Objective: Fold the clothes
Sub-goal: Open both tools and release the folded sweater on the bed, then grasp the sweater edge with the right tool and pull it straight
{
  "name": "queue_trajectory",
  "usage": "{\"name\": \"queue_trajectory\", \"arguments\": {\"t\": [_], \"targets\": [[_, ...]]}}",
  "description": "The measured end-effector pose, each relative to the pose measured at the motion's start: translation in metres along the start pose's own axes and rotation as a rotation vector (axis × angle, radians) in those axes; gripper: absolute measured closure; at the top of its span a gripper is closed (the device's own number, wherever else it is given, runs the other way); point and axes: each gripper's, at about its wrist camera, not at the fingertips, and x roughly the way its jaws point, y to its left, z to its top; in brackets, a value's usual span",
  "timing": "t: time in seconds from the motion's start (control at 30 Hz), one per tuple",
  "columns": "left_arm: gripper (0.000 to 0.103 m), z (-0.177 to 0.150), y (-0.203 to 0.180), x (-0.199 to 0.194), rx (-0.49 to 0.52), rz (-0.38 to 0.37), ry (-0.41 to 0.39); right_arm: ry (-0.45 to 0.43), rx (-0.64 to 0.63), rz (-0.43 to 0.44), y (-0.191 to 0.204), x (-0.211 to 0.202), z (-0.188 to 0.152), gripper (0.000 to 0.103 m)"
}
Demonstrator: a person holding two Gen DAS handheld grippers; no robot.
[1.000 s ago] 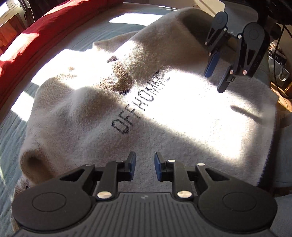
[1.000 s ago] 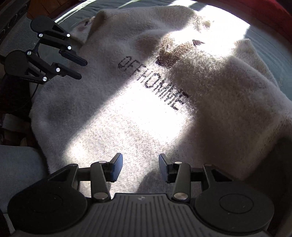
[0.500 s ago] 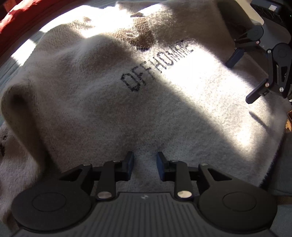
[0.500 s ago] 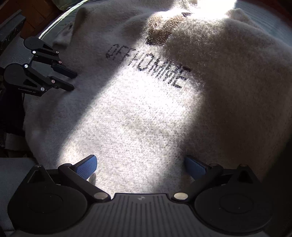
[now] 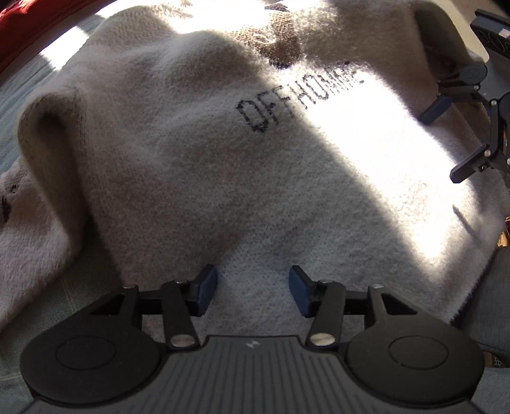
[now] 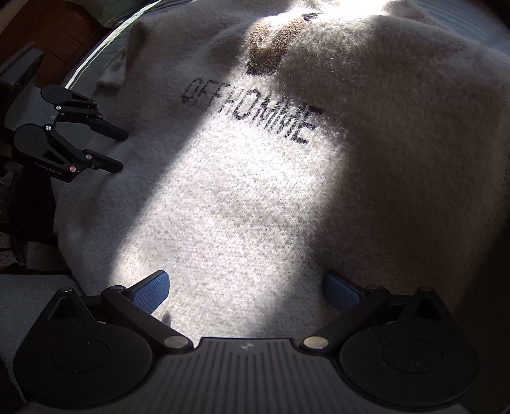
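A cream knitted sweater with black lettering and a brown patch lies spread over the bed, half in sun and half in shadow. My left gripper points steeply down close above the sweater's near edge. Its jaws are opening, and only the flat knit lies under the gap, with no cloth pinched. The right wrist view shows this gripper at the sweater's left edge. My right gripper hangs over the sweater with its blue pads spread wide and nothing between them. It also appears at the right edge in the left wrist view.
A pale blue-green bed sheet shows around the sweater, with a red cover beyond it. A loose sleeve lies bunched at the left. Wooden floor lies past the bed's edge. Grey cloth borders the hem.
Both grippers have sunk closer to the sweater. The right jaws swung from narrow to fully wide. The left jaws widened and the left gripper rolled.
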Motion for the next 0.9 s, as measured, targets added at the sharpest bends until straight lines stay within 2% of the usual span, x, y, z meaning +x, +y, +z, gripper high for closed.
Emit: {"name": "queue_trajectory", "arguments": {"t": [0.1, 0.17, 0.27, 0.37, 0.53, 0.7, 0.83, 0.9], "targets": [[0.055, 0.004, -0.005, -0.006, 0.020, 0.021, -0.005, 0.037, -0.017, -0.048, 0.007, -0.003, -0.002, 0.000], [0.057, 0.014, -0.013, -0.013, 0.074, 0.040, -0.047, 0.059, -0.005, -0.068, 0.010, -0.007, 0.001, 0.000], [0.057, 0.035, -0.023, -0.021, 0.134, 0.011, -0.123, 0.057, 0.051, -0.047, 0.005, -0.022, 0.010, 0.000], [0.055, 0.060, -0.035, -0.020, 0.173, -0.022, -0.179, 0.010, 0.072, -0.046, -0.004, -0.050, 0.023, 0.000], [0.055, 0.095, -0.052, -0.012, 0.223, -0.050, -0.249, -0.138, 0.017, -0.145, -0.026, -0.121, 0.050, 0.000], [0.055, 0.117, -0.063, -0.002, 0.231, -0.068, -0.275, -0.246, 0.052, -0.257, -0.096, -0.165, 0.089, 0.000], [0.055, 0.126, -0.066, 0.002, 0.236, -0.073, -0.290, -0.215, 0.078, -0.282, -0.156, -0.153, 0.120, 0.003], [0.055, 0.130, -0.066, 0.004, 0.235, -0.063, -0.291, -0.163, 0.070, -0.276, -0.180, -0.136, 0.131, 0.013]]}}
